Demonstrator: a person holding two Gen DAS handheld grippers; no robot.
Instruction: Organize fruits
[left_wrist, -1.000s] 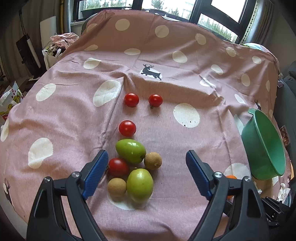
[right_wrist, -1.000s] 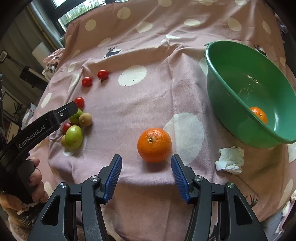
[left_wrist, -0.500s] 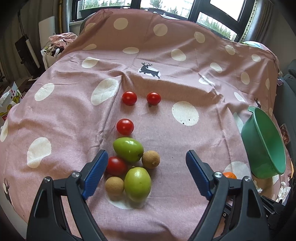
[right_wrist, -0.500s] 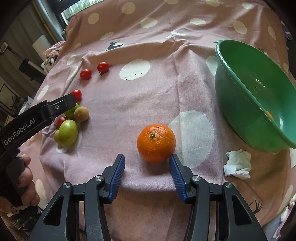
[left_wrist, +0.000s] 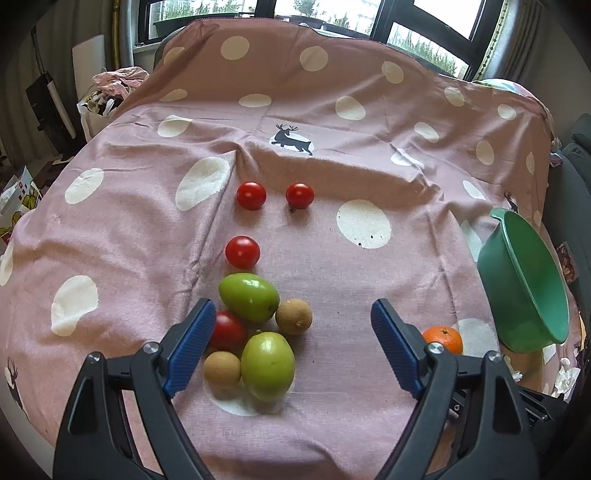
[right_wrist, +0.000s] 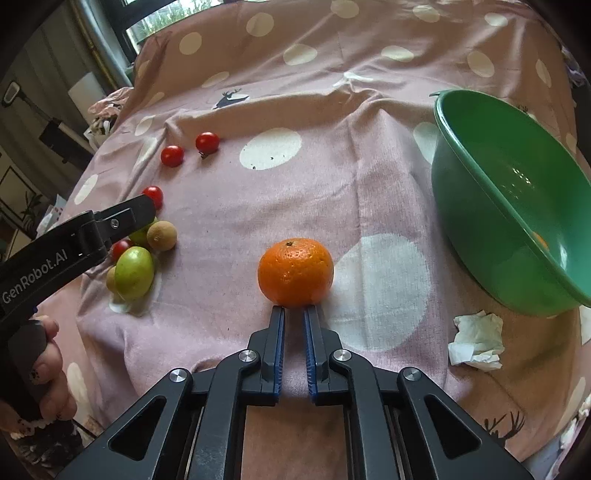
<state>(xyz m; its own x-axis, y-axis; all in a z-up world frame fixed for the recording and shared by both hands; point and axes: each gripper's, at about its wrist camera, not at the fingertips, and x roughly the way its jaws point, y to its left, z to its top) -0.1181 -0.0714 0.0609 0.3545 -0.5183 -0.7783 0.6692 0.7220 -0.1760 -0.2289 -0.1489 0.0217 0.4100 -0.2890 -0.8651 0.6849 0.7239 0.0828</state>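
Right gripper (right_wrist: 294, 314) is being held with jaws pressed nearly together, nothing pinched; the tips are sitting just at the near edge of the orange (right_wrist: 295, 272), and whether they are touching it cannot be told. The orange is resting on the pink dotted cloth (right_wrist: 332, 192), near the green bowl (right_wrist: 476, 206) to its right. The bowl interior is being cut off by its near wall; only a sliver of something orange (right_wrist: 541, 239) is being shown inside, too hidden to identify. Left gripper (left_wrist: 293, 341) is being held with jaws spread wide, empty, over the fruit cluster: two green fruits (left_wrist: 248, 297), two brown round fruits (left_wrist: 293, 316) and a tomato (left_wrist: 228, 331) partly covered by the left pad. Three more tomatoes (left_wrist: 242, 252) are lying farther back. From the left wrist view the orange is being half hidden behind the right finger. A crumpled tissue (right_wrist: 477, 342) is lying just beside the bowl. A hand (right_wrist: 40, 365) gripping the left tool is being cropped at the frame edge.
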